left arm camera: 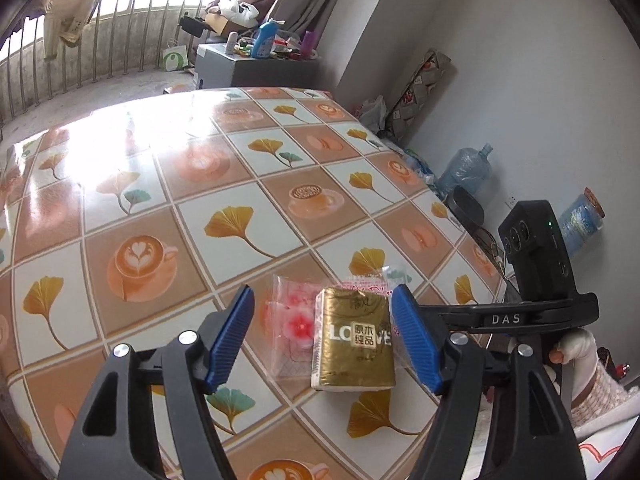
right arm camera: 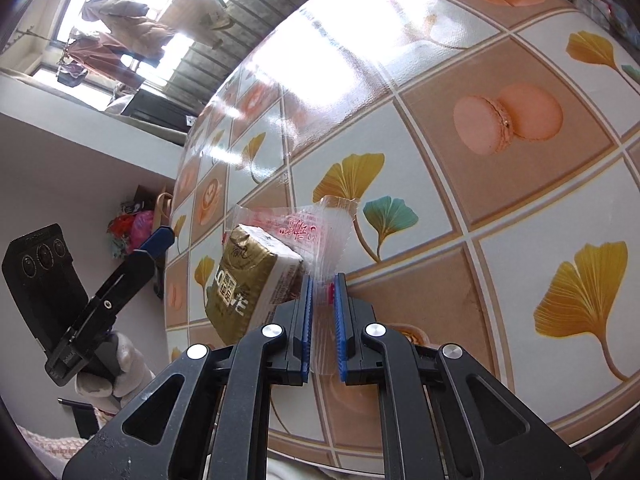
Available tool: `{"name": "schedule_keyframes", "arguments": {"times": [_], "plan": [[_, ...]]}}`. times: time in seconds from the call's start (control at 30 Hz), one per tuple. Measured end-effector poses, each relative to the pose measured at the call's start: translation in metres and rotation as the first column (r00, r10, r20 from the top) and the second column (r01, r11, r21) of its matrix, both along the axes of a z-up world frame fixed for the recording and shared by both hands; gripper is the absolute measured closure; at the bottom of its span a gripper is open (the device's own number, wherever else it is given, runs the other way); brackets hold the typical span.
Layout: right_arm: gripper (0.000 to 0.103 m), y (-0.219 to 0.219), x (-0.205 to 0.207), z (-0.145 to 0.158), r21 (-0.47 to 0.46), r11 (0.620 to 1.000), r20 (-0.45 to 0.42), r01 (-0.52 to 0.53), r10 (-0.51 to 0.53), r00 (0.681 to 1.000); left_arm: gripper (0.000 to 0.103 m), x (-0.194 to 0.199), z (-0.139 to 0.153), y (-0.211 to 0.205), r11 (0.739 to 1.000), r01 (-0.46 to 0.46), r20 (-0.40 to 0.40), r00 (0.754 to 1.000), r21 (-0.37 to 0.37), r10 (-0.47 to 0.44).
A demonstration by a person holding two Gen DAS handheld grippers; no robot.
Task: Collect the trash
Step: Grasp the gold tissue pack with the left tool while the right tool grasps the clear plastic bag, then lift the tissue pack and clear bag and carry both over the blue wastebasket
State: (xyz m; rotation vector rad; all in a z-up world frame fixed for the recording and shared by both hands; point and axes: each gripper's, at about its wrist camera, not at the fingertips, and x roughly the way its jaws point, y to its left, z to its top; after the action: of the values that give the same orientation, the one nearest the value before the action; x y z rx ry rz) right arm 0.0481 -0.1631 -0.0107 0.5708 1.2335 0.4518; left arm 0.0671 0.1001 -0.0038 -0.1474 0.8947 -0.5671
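Observation:
A gold tissue pack (left arm camera: 354, 342) lies on the patterned table (left arm camera: 240, 184) near its right edge, on top of a clear plastic wrapper with red print (left arm camera: 290, 320). My left gripper (left arm camera: 322, 340) is open, its blue pads on either side of the pack, not touching it. In the right wrist view the same gold pack (right arm camera: 244, 280) rests on the clear wrapper (right arm camera: 320, 236). My right gripper (right arm camera: 322, 316) is shut on an edge of that wrapper. The right gripper also shows in the left wrist view (left arm camera: 536, 312), beside the pack.
The table edge (left arm camera: 452, 216) runs close on the right, with water bottles (left arm camera: 466, 168) and bags on the floor beyond. A cluttered grey cabinet (left arm camera: 256, 64) stands far behind the table. The left gripper shows at the left of the right wrist view (right arm camera: 160, 240).

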Motion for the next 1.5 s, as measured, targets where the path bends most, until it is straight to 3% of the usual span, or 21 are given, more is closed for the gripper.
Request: {"name": "schedule_keyframes", "arguments": {"times": [0.13, 0.3, 0.43, 0.6, 0.87, 0.97, 1.5], "plan": [[0.094, -0.002, 0.0, 0.0, 0.014, 1.0, 0.001, 0.002, -0.002, 1.0, 0.034, -0.002, -0.002, -0.013, 0.996, 0.089, -0.033, 0.995, -0.009, -0.089], [0.094, -0.005, -0.002, 0.0, 0.025, 1.0, -0.003, 0.008, -0.008, 1.0, 0.034, -0.004, -0.034, -0.047, 0.979, 0.156, -0.109, 0.984, 0.129, -0.142], [0.094, -0.006, -0.003, 0.0, 0.026, 1.0, -0.002, 0.007, -0.007, 1.0, 0.034, 0.001, -0.043, -0.051, 0.983, 0.147, -0.146, 0.981, 0.112, -0.13], [0.094, -0.01, -0.004, -0.001, 0.039, 0.999, -0.006, 0.009, -0.008, 1.0, 0.034, 0.004, -0.046, -0.057, 0.977, 0.138, -0.139, 0.983, 0.162, -0.116], [0.094, -0.014, -0.004, -0.001, 0.051, 0.999, -0.005, 0.002, -0.002, 1.0, 0.044, 0.001, -0.046, -0.068, 0.956, 0.132, -0.104, 0.989, 0.261, -0.108], [0.094, -0.015, -0.003, -0.002, 0.06, 0.998, -0.01, 0.006, -0.005, 1.0, 0.049, 0.0, -0.045, -0.07, 0.953, 0.136, -0.101, 0.989, 0.272, -0.112], [0.096, -0.019, -0.006, 0.0, 0.064, 0.998, -0.002, 0.015, -0.015, 1.0, 0.051, -0.002, -0.03, -0.068, 0.952, 0.089, -0.046, 0.996, 0.292, -0.079]]}}
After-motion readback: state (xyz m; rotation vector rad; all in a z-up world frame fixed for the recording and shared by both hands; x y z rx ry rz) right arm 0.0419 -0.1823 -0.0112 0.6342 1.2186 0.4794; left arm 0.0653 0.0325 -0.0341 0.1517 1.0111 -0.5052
